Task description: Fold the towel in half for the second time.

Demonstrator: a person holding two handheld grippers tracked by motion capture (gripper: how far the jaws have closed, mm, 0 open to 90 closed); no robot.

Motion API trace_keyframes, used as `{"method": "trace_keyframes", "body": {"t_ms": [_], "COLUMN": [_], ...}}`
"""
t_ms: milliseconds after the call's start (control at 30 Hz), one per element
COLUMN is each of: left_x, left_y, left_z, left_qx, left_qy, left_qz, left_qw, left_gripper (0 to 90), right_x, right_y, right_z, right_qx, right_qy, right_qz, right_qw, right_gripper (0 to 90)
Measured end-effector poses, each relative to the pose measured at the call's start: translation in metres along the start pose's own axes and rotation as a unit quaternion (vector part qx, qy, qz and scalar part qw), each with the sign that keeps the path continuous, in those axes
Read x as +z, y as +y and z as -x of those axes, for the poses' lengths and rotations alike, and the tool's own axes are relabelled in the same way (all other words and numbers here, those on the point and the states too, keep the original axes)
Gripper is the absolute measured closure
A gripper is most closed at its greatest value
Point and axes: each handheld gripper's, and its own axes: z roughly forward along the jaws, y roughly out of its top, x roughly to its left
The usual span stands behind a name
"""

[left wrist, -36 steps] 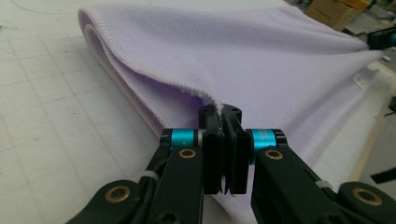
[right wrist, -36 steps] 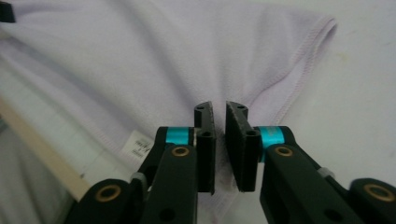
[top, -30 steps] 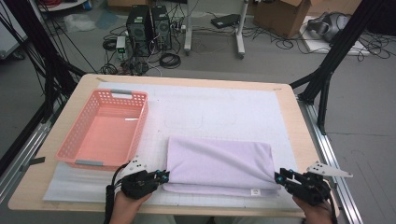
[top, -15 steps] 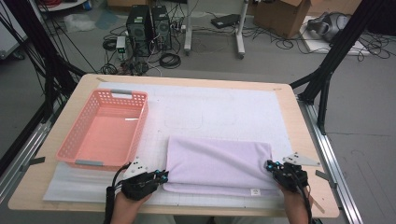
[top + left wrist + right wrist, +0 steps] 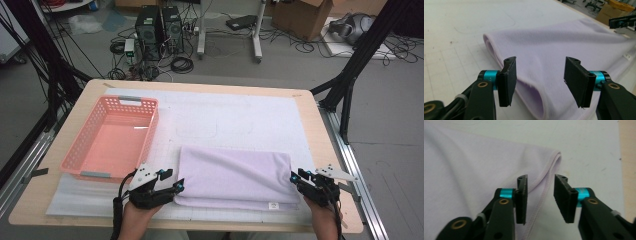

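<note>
Fingers (image 5: 507,80) of both grippers just opened — gripping nothing, folded lilac towel (image 5: 235,175) flat, long axis left-right.

A wooden table (image 5: 60,205) carries a white mat (image 5: 240,115), pink basket (image 5: 112,137) and folded lilac cloth (image 5: 235,175).

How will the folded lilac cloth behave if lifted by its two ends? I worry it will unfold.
The cloth looks soft and probably floppy: its folded edges curl in rounded loops. Lifted by the ends, the middle would likely sag. The layers lie loose, so a pinch that misses some may let it unfold. It seems light.
</note>
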Motion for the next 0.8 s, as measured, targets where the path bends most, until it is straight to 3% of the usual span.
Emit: {"method": "trace_keyframes", "body": {"t_ms": [100, 300, 467, 600, 633, 700, 800], "left_x": [0.015, 0.051, 0.072, 0.083, 0.084, 0.086, 0.090], "left_y": [0.011, 0.028, 0.027, 0.024, 0.023, 0.023, 0.021], "left_z": [-0.006, -0.030, -0.044, -0.051, -0.053, -0.055, -0.055], "left_qx": [0.011, -0.007, -0.020, -0.020, -0.019, -0.019, -0.022], "left_qy": [0.011, 0.036, 0.054, 0.061, 0.062, 0.061, 0.049], "left_qz": [-0.015, -0.050, -0.070, -0.083, -0.085, -0.084, -0.090], "left_qw": [0.9998, 0.9980, 0.9959, 0.9945, 0.9943, 0.9945, 0.9945], "left_gripper": [41.5, 38.6, 34.9, 33.8, 33.6, 33.7, 33.7], "right_x": [0.005, 0.026, 0.050, 0.072, 0.075, 0.077, 0.082], "right_y": [0.007, 0.027, 0.038, 0.037, 0.037, 0.039, 0.042], "right_z": [0.003, 0.008, 0.011, 0.015, 0.019, 0.024, 0.031], "right_qx": [-0.003, -0.012, -0.028, -0.052, -0.046, -0.046, -0.038], "right_qy": [0.002, 0.003, 0.020, 0.008, 0.009, -0.015, -0.043], "right_qz": [0.005, -0.008, -0.024, -0.074, -0.070, -0.057, -0.049], "right_qw": [1.0000, 0.9999, 0.9991, 0.9959, 0.9964, 0.9972, 0.9971], "right_gripper": [58.1, 52.2, 44.7, 47.5, 51.4, 63.4, 65.6]}}
